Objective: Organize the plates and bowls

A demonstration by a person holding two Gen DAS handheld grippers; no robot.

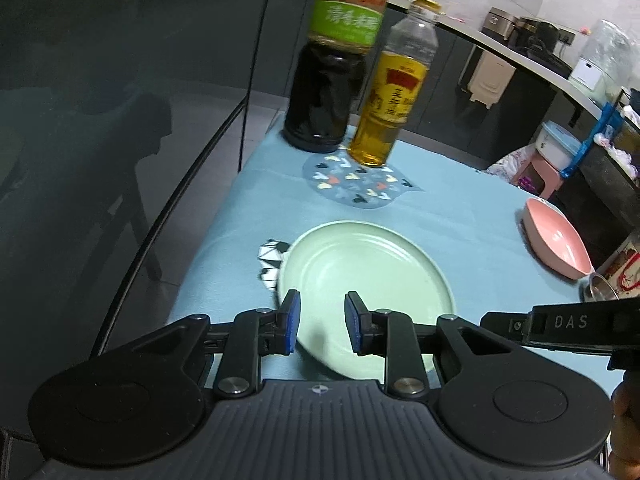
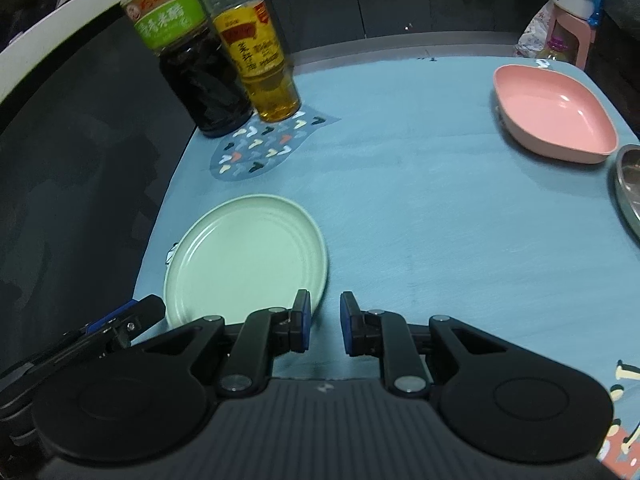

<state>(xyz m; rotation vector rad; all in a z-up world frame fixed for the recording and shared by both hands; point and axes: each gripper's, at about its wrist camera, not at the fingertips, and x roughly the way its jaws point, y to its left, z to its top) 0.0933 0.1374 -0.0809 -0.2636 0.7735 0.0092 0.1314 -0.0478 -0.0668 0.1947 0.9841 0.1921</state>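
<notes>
Green plate lies flat on the blue cloth, and everything here is placed off it. The left gripper hovers over the plate's near rim, its blue pads parted by a narrow gap and nothing pinched between them; the plate shows through the gap, below the pads. The right gripper sits just past the plate's near right edge, above bare cloth, its jaws likewise a little apart and empty. Beyond the plate, a patterned mat lies on the cloth, with a dark bottle and an oil bottle standing at its far edge, the two just beside each other. Well to the right of the plate, near the table's far corner, sits the pink bowl, upright and empty. Further right still, a steel dish peeks in at the frame edge. Left of the plate, a small black-and-white print on the cloth peeks out from under its rim.
</notes>
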